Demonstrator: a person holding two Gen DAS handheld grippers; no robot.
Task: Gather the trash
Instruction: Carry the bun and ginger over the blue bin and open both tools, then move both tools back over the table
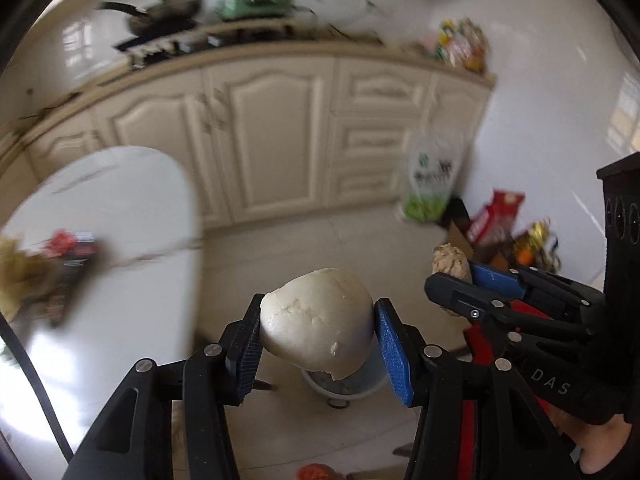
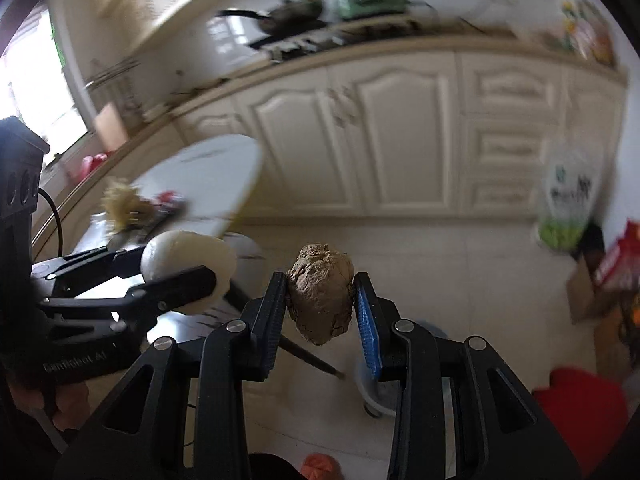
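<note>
White dough-like steamed bun [image 1: 318,320], with a bite or tear at its lower edge, sits clamped between the pads of the left gripper [image 1: 318,336]. The right gripper [image 2: 322,304] is closed on a brown crumpled lump [image 2: 321,298], maybe a dark bun. Both are held in the air above the tiled floor. Directly under them, low in the centre of each frame, a pale blue bin [image 1: 344,386] is partly visible. I judge the step is carrying the trash to the bin; next, both grippers need lowering over its mouth and opening.
</note>
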